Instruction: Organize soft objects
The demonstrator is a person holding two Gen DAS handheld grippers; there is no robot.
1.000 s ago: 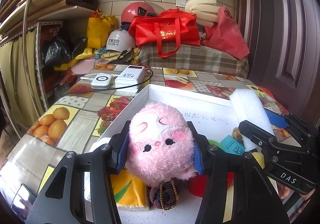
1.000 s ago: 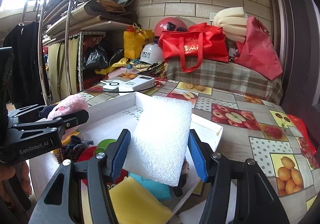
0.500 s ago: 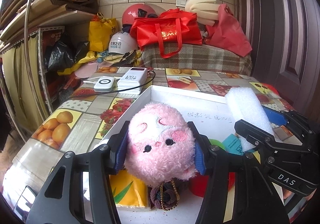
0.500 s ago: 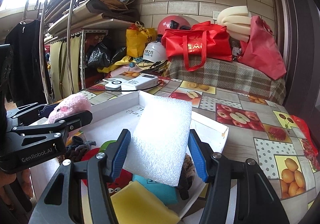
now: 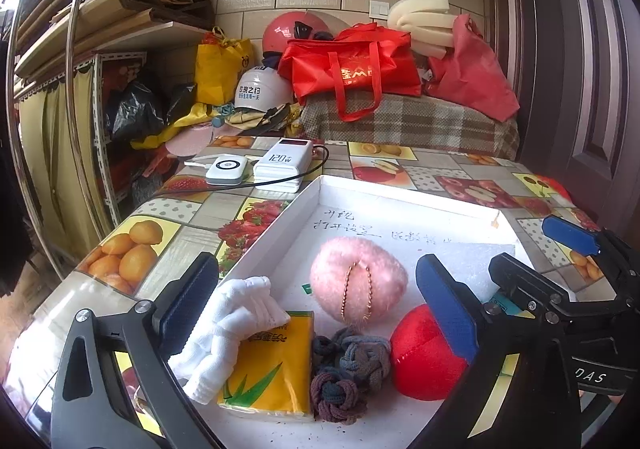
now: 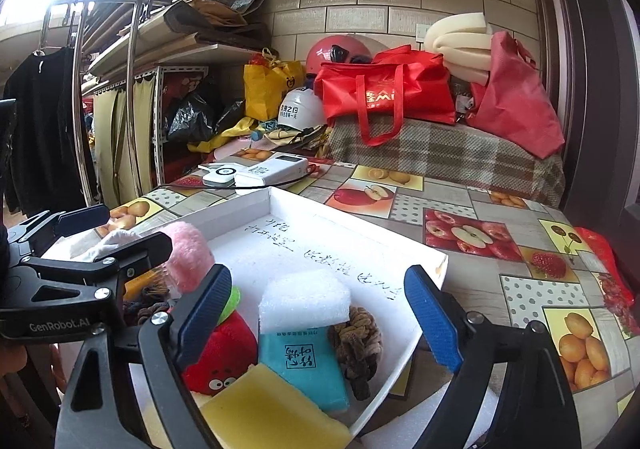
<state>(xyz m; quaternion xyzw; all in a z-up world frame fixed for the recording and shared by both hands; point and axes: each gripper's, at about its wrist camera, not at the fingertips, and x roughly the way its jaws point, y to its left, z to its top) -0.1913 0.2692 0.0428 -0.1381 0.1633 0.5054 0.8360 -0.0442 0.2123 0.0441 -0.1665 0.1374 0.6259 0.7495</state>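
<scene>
Left claw (image 5: 324, 309) above pink plush (image 5: 358, 291)

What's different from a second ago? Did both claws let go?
Yes. The left claw has just opened and dropped the pink plush into the white tray, chain side up. The right claw has just opened too; its white foam block now lies in the tray on the teal packet. Neither claw grips anything. Both hands kept their place; the red plush, hair ties and yellow tissue pack stayed put.

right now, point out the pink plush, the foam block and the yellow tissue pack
pink plush (image 5: 358, 283), left wrist view, middle of its fur
foam block (image 6: 304, 303), right wrist view, front face
yellow tissue pack (image 5: 272, 365), left wrist view, top wrapper
</scene>
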